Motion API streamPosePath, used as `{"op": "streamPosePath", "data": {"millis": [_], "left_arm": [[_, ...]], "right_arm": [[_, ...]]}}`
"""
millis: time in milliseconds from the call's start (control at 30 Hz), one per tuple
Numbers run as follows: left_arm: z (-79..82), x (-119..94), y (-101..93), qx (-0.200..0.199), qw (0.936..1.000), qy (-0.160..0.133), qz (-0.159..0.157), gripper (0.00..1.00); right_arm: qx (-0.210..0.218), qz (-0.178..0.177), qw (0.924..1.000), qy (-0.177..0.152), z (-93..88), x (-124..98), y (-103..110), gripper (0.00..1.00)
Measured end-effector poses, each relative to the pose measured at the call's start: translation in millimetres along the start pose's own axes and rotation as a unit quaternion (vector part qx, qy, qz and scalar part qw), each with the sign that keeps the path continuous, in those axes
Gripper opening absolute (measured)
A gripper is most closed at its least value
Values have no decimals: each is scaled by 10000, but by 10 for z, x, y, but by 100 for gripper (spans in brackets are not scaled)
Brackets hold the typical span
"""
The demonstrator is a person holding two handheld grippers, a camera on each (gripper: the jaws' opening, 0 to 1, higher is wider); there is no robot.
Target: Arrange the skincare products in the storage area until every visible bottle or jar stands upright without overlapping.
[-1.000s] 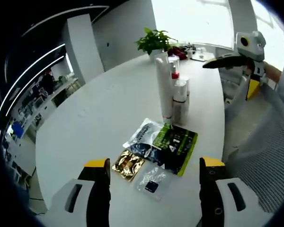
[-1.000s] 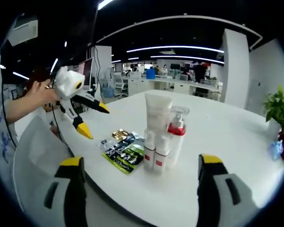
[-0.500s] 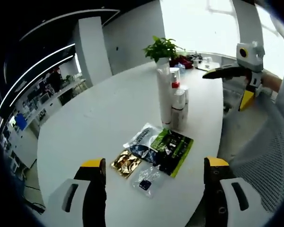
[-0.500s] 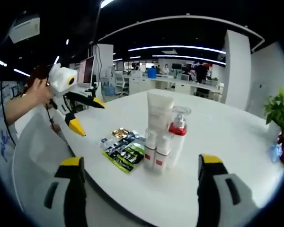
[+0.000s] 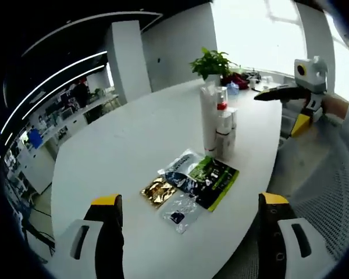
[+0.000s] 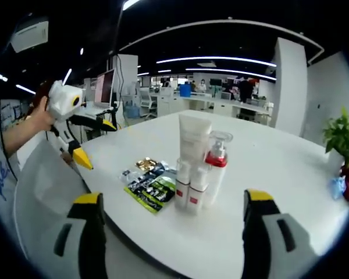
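Both jaw pairs spread, empty: left gripper [image 5: 186,244] and right gripper [image 6: 171,238] off the white table [image 5: 128,145] edge, upright skincare bottles [image 6: 196,168] clustered beside flat sachets [image 6: 146,185].

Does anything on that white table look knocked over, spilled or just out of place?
Nothing looks spilled or toppled. The tall white tube and the small bottles stand upright in a tight cluster. The one loose spot is the pile of flat sachets beside them, lying overlapped at odd angles near the table edge. Both grippers hang open, off the table.
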State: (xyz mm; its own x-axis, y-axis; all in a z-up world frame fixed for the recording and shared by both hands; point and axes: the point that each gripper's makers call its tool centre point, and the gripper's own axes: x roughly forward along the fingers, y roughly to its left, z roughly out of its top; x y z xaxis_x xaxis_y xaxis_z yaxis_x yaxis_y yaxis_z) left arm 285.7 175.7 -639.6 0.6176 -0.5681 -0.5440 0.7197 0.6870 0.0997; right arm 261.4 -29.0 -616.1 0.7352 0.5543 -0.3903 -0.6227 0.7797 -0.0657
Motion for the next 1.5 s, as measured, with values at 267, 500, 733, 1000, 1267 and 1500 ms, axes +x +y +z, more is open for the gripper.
{"op": "streamPosePath", "data": {"millis": [267, 500, 733, 1000, 1267, 1500], "left_arm": [[7, -53, -82, -108, 9999, -84, 7, 97], [4, -98, -121, -326, 9992, -243, 57, 97], [-73, -88, -136, -474, 9986, -225, 99, 97], [-113, -100, -165, -579, 9980, -241, 83, 97], [-143, -118, -131, -388, 9989, -167, 191, 97], [-159, -143, -61, -523, 9980, -228, 286, 97]], "right_arm": [[6, -22, 10000, 29, -8, 1, -13, 100], [-113, -50, 9999, 110, -31, 3, -20, 100], [-92, -47, 9998, 176, -52, 10, -21, 100], [-33, -80, 9998, 191, -61, 9, -31, 100], [26, -124, 9998, 154, -53, 8, -51, 100], [16, -143, 9998, 157, -54, 9, -51, 100]]}}
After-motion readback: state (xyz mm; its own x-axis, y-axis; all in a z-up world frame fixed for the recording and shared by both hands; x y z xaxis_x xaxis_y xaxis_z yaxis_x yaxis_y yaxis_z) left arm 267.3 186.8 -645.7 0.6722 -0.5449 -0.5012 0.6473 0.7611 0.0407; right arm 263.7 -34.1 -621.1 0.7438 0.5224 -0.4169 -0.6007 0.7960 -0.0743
